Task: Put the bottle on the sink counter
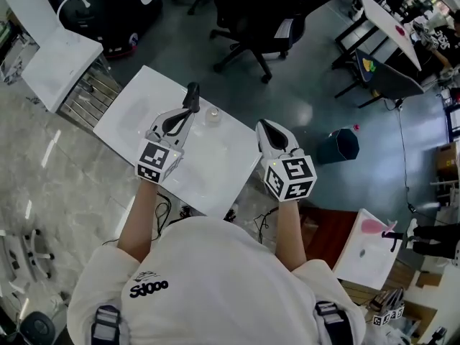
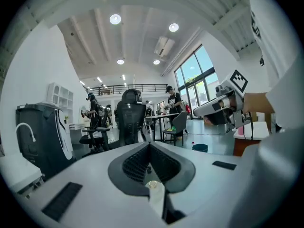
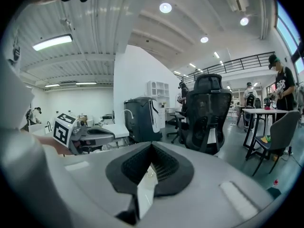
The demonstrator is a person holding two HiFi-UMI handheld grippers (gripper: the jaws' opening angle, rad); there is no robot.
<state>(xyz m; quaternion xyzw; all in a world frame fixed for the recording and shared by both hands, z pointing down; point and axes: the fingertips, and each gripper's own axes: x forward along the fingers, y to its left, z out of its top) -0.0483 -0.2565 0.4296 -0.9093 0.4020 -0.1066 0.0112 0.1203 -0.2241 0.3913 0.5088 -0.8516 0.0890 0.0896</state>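
Head view: left hand-held gripper [image 1: 191, 93] and right hand-held gripper [image 1: 264, 126] both hover over the white surface [image 1: 208, 171], pointing away from the person. Left gripper view shows its jaws pressed together with nothing between them. Right gripper view shows the same: jaws together, empty.

The small clear bottle [image 1: 213, 113] stands upright near the far edge of the surface. It is just beside the left tips on their right, apart from them, and sits between the two grippers.

The sink counter [image 1: 61, 60] with its faucet [image 1: 72, 2] lies well apart, past the surface's far-left corner.

Step, as I judge it: pre-grasp, bottle not yet picked up. The next move calls for opening the left jaws, shifting right so they go around the bottle, closing on it, then carrying it left to the sink counter.
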